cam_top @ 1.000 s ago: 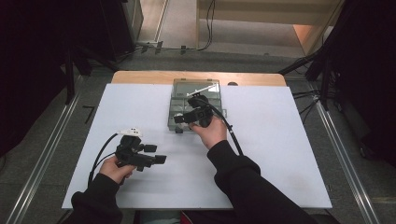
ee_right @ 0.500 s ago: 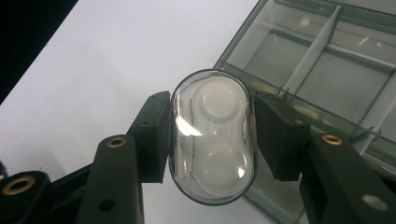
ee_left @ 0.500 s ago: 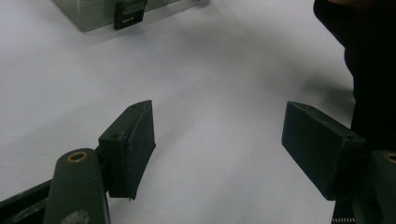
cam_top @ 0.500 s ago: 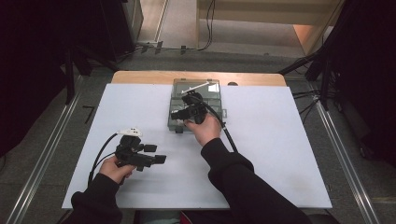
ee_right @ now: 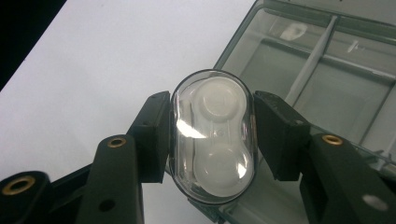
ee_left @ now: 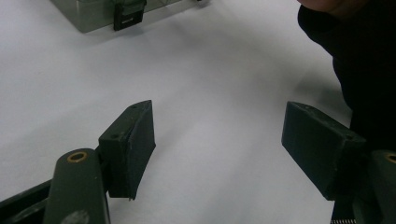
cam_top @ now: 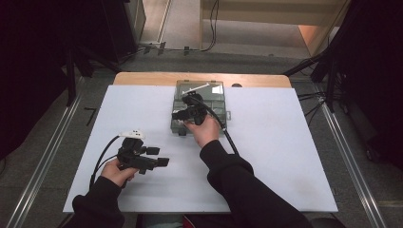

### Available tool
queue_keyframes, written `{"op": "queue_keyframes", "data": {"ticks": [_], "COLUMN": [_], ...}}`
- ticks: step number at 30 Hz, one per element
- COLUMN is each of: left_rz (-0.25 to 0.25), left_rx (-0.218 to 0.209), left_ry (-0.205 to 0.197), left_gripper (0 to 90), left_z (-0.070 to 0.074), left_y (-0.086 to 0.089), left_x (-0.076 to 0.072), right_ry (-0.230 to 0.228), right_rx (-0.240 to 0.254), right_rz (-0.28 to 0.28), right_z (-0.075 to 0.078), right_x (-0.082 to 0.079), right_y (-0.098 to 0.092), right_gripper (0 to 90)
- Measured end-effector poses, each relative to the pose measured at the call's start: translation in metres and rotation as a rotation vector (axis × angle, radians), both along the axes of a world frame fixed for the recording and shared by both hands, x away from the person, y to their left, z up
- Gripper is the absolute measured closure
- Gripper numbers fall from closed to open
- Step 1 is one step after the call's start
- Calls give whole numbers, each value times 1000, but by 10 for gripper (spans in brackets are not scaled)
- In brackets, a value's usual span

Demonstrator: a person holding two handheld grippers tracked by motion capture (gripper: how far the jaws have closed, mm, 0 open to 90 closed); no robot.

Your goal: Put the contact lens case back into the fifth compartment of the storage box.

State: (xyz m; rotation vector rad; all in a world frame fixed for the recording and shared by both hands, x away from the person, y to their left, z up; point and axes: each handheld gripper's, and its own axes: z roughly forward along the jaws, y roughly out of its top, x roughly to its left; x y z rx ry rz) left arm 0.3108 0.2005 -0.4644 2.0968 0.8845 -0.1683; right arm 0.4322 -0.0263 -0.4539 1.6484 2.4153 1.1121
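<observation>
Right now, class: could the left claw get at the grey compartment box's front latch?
Probably yes: the left claw stands open and empty, with bare white tabletop between it and the latch.

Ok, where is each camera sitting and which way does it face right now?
High view: above the person's side, facing forward and down on the table; both forearms show.
Left gripper view: on the left gripper, looking along open jaws.
Right gripper view: on the right gripper, clamping a clear capsule.
All three share the grey compartment box.
</observation>
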Motion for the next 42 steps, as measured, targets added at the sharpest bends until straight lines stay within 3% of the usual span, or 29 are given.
{"op": "queue_keyframes", "data": {"ticks": [13,20,24,28,32,42], "left_rz": [0,1,14,38,62,91], "left_rx": [-4,-3,-2,-13,13,10], "left_ry": [-1,-1,-9,-21,-46,-78], "left_gripper": [259,259,258,258,258,258], "left_z": [0,0,1,2,3,6], "left_y": [0,0,0,3,2,1], "left_x": [0,0,1,2,2,6], "right_ry": [13,-17,-38,-45,-67,-93], "right_rx": [-41,-52,-61,-39,-26,2], "right_rz": [2,28,32,37,45,79], "right_z": [-6,-1,4,8,11,11], "right_x": [3,0,-1,-1,-5,-16], "right_y": [11,10,4,-5,-14,-34], "right_gripper": [458,353,349,346,345,328]}}
